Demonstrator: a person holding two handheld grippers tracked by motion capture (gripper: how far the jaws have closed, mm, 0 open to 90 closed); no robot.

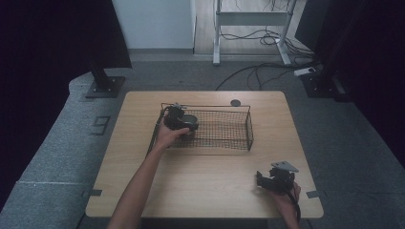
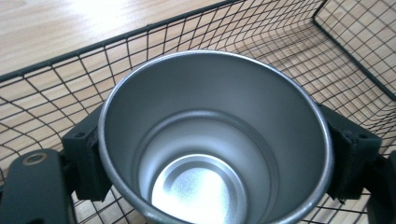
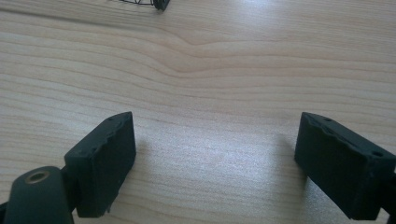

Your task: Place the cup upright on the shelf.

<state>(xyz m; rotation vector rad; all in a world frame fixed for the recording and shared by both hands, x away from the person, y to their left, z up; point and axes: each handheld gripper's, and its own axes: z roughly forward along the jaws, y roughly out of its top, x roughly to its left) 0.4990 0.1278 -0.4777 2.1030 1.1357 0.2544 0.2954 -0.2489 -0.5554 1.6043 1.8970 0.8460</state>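
Note:
A shiny metal cup point(image 2: 215, 140) sits between the jaws of my left gripper point(image 2: 215, 154), which is shut on its sides. I look straight into the cup's empty inside. In the high view the left gripper point(image 1: 184, 125) holds the cup point(image 1: 190, 120) inside the left end of the black wire basket point(image 1: 234, 143). My right gripper point(image 1: 261, 180) rests low over the table near the front right corner, its jaws wide open with bare wood between them point(image 3: 215, 158).
The wire basket's mesh wall point(image 2: 56, 93) rises close behind the cup. A small dark round disc point(image 1: 235, 102) lies on the wooden table point(image 1: 200, 186) behind the basket. A basket corner point(image 3: 159, 4) shows at the top of the right gripper view.

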